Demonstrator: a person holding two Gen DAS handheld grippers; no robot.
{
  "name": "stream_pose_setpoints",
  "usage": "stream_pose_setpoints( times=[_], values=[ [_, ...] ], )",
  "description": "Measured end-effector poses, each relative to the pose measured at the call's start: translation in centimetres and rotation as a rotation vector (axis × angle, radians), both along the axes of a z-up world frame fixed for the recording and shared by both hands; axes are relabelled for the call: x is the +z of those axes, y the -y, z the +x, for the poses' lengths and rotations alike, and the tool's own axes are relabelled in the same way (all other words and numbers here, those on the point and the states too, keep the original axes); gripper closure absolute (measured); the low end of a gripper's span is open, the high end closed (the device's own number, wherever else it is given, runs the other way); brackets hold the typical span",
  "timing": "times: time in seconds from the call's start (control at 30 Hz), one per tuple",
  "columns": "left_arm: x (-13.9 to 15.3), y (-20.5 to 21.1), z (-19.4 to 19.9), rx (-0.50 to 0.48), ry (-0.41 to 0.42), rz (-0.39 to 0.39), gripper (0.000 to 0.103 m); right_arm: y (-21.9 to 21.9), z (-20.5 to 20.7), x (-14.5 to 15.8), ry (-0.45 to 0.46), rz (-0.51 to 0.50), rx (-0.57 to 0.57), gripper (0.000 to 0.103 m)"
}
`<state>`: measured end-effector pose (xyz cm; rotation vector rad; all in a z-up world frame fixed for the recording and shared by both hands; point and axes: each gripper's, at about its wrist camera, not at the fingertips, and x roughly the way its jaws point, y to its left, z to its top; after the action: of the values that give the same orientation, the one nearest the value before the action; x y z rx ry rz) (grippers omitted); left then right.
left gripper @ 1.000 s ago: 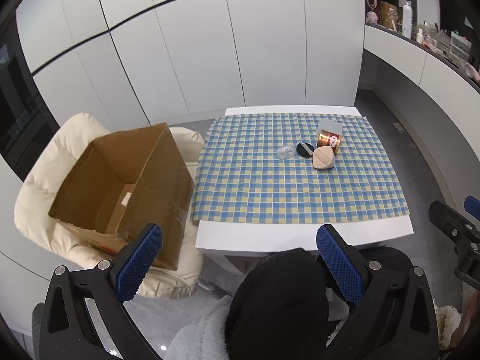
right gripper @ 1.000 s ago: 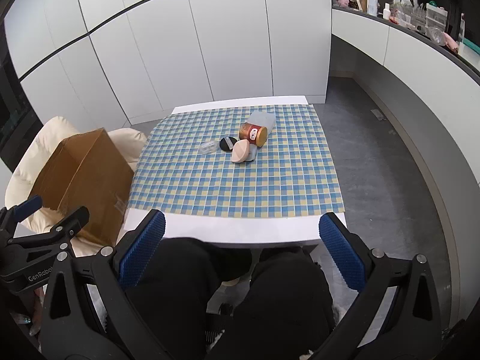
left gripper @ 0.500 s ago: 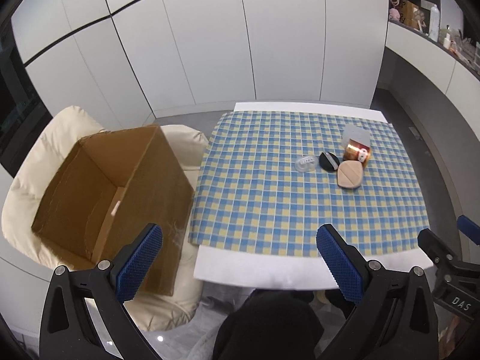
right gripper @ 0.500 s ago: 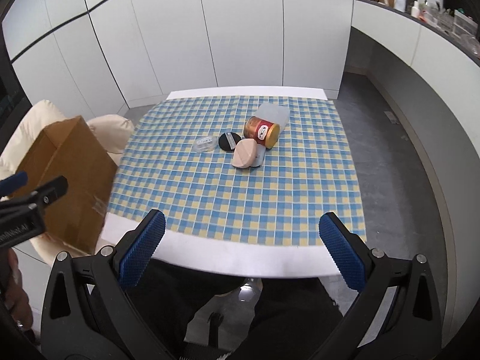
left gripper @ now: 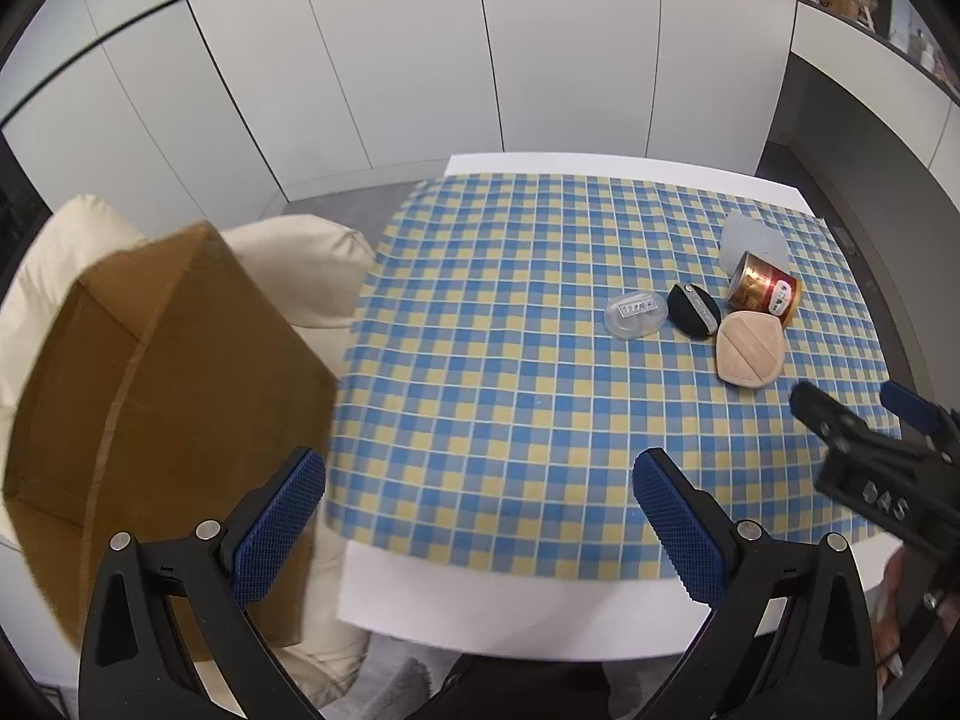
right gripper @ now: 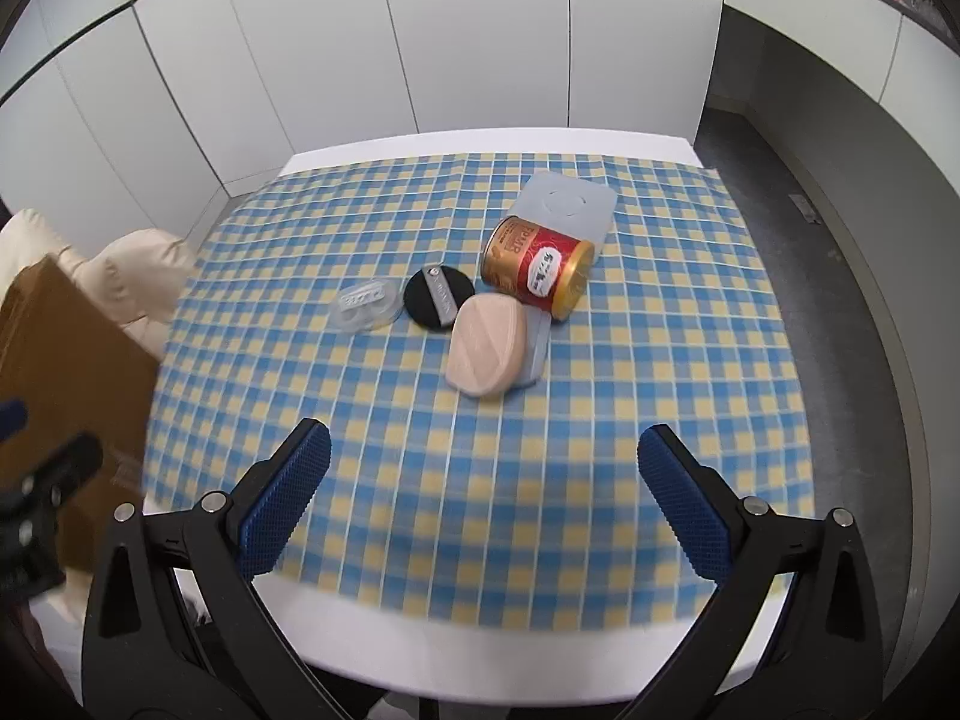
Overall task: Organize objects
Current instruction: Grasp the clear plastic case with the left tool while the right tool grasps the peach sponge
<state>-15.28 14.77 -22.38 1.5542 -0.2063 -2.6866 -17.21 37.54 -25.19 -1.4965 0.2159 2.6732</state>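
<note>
Left gripper [left gripper: 480, 516]: jaws spread wide, nothing between the blue pads, positioned over the near edge of the white table [left gripper: 480, 618]. Right gripper [right gripper: 483, 498]: jaws likewise spread wide and empty, over the near part of the blue-and-yellow checked cloth [right gripper: 480, 480]; its black frame also shows at the right edge of the left wrist view.

To the left of the table, a brown cardboard box [left gripper: 156, 396] sits on a cream padded chair [left gripper: 300, 276], its corner close beside the cloth edge.

Task items lie grouped on the middle-to-far right part of the cloth, well apart from both grippers. Nearest is a beige powder puff [right gripper: 487, 353], lying partly over a pale grey flat item [right gripper: 536, 347] beneath its right side. Just behind and left, a black round puff with a grey band [right gripper: 437, 297] touches or nearly touches the beige one. Left of that, a clear plastic lens-type case [right gripper: 366, 306], just beside the black puff. Behind the puffs, a red and gold can [right gripper: 537, 267] lies on its side. Farthest, a translucent square lid [right gripper: 567, 204] lies flat, with the can against its near edge.

White cabinet panels [right gripper: 480, 30] stand behind the table.
</note>
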Motion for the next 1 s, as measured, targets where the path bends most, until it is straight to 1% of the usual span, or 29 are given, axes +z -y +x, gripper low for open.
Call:
stream_pose_setpoints(
  times=[0.17,0.23,0.33,0.37,0.43,0.47,0.5,0.53,0.6,0.67,0.7,0.77,0.83,0.87,0.93,1.0],
  values=[
    [-3.1,-0.2,-2.3,0.009,0.049,0.023,0.001,-0.4,-3.6,-2.2,0.004,0.005,-0.038,0.0],
    [-3.9,-0.4,-2.8,0.011,0.05,0.019,0.001,-0.4,-5.1,-3.3,0.006,0.006,-0.053,0.0],
    [-5.3,-0.9,-4.0,0.002,0.05,0.009,0.001,0.2,-6.6,-5.2,0.017,0.036,-0.065,0.0],
    [-5.6,-1.0,-4.4,0.0,0.053,0.008,0.001,0.5,-6.9,-5.7,0.021,0.048,-0.066,0.002],
    [-6.4,-1.3,-5.2,-0.003,0.063,0.015,0.001,0.8,-7.1,-6.6,0.029,0.064,-0.061,0.011],
    [-6.8,-1.5,-5.6,-0.001,0.069,0.021,0.001,1.1,-7.2,-7.0,0.041,0.076,-0.044,0.029],
    [-7.0,-1.6,-5.9,0.0,0.073,0.027,0.001,1.3,-7.4,-7.4,0.057,0.105,-0.022,0.052],
    [-7.3,-1.8,-6.3,0.003,0.08,0.041,0.001,1.5,-7.4,-7.7,0.069,0.147,-0.004,0.062],
    [-7.6,-2.3,-7.0,-0.001,0.086,0.064,0.001,1.2,-6.8,-7.7,0.05,0.166,0.026,0.066],
    [-8.0,-3.0,-7.7,-0.017,0.091,0.085,0.001,0.5,-6.2,-7.3,0.021,0.169,0.033,0.074],
    [-8.1,-3.4,-8.0,-0.021,0.092,0.089,0.001,0.0,-5.9,-6.8,-0.001,0.166,0.025,0.075],
    [-8.8,-4.4,-8.9,-0.031,0.093,0.099,0.001,-1.3,-5.7,-5.9,-0.037,0.131,0.003,0.075],
    [-9.5,-5.1,-9.7,-0.025,0.096,0.106,0.001,-2.4,-5.3,-5.3,-0.073,0.073,-0.014,0.081],
    [-9.9,-5.6,-10.3,-0.021,0.1,0.115,0.001,-2.8,-5.3,-5.0,-0.083,0.051,-0.022,0.082],
    [-10.9,-6.6,-11.5,-0.014,0.121,0.14,0.001,-3.5,-5.1,-5.0,-0.094,0.024,-0.039,0.083],
    [-11.8,-7.3,-12.5,-0.005,0.144,0.157,0.001,-3.7,-5.1,-5.3,-0.083,0.014,-0.044,0.084]
  ],
)
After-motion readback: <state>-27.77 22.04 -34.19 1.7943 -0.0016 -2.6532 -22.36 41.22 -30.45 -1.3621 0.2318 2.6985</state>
